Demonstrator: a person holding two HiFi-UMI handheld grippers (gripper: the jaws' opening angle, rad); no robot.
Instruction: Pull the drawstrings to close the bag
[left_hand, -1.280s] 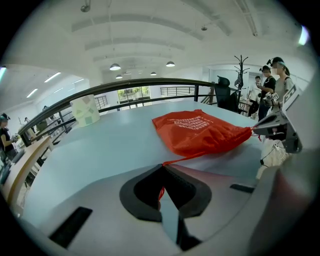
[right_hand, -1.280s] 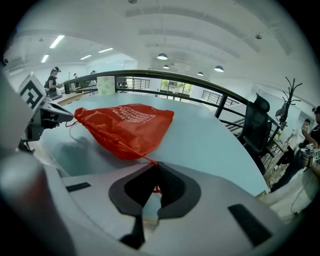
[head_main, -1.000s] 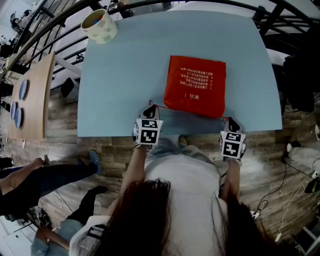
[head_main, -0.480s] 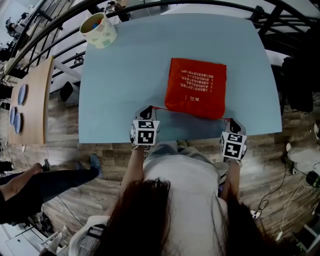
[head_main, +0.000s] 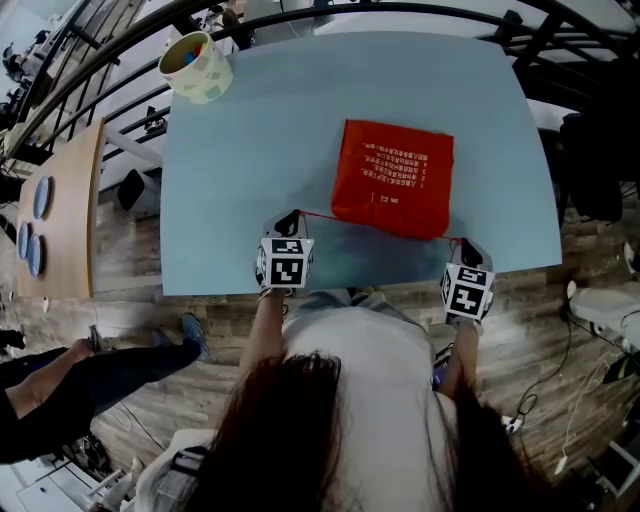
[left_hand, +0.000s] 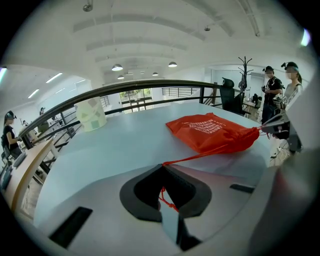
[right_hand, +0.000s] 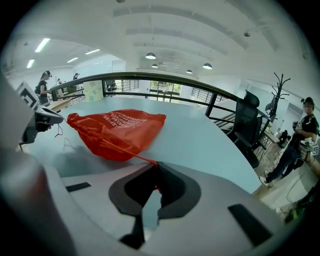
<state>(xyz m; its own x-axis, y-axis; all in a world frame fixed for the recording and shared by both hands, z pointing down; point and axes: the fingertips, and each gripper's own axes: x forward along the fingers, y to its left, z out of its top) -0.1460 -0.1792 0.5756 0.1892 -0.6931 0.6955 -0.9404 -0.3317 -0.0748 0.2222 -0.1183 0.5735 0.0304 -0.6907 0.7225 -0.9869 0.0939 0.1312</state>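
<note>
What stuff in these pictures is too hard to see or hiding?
Print on the red bag: too small to read in the head view, and still too small in both gripper views.
Inside the bag: its cloth hides it in every view.
Inside the cup: tiny near the head view's corner; the left gripper view shows only its side.

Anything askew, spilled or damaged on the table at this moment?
Nothing stands out. The red bag lies flat on the blue table, untorn. The left claw and right claw are each shut on a taut drawstring running to its near edge. The cup stands at the far left corner, nothing spilled.
</note>
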